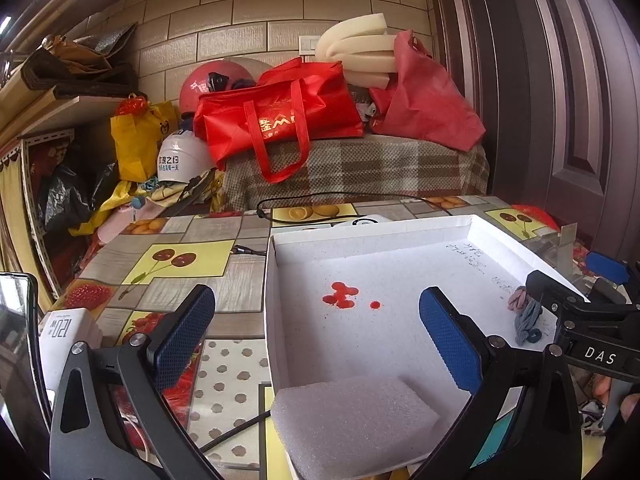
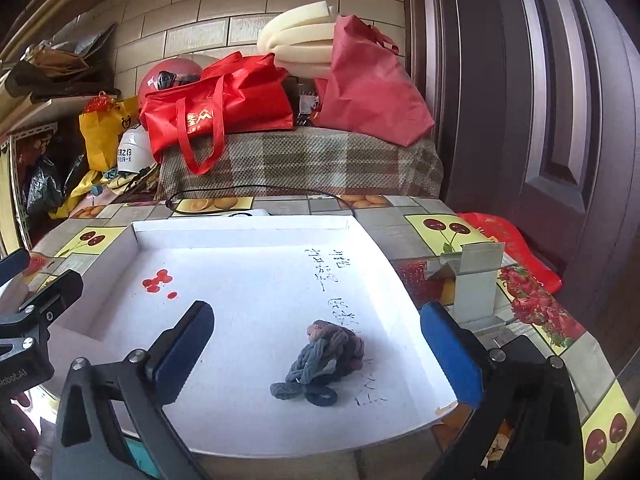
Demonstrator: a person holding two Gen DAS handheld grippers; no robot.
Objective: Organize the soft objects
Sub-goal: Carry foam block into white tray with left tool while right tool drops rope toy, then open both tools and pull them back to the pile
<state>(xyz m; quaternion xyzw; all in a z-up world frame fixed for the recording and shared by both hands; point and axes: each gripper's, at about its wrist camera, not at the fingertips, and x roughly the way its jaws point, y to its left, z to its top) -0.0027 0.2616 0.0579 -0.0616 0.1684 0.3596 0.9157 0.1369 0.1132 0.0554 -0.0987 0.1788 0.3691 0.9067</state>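
A shallow white box (image 1: pixel 372 229) (image 2: pixel 240 226) lies on the patterned table. A white foam block (image 1: pixel 356 424) rests in its near left corner, just below my left gripper (image 1: pixel 316 344), which stands open with nothing between its blue pads. A tangle of grey-blue and pink hair ties (image 2: pixel 326 356) (image 1: pixel 524 314) lies on the box floor near handwritten marks. My right gripper (image 2: pixel 316 354) is open around that tangle, its pads well apart from it. The right gripper's black body shows at the right edge of the left wrist view.
Red stains (image 1: pixel 342 294) (image 2: pixel 158 280) mark the box floor. A grey metal bracket (image 2: pixel 476 280) stands right of the box. A white charger (image 1: pixel 66 336) and black cables (image 1: pixel 304 208) lie on the table. Red bags (image 1: pixel 280 120), helmets and foam strips are piled behind.
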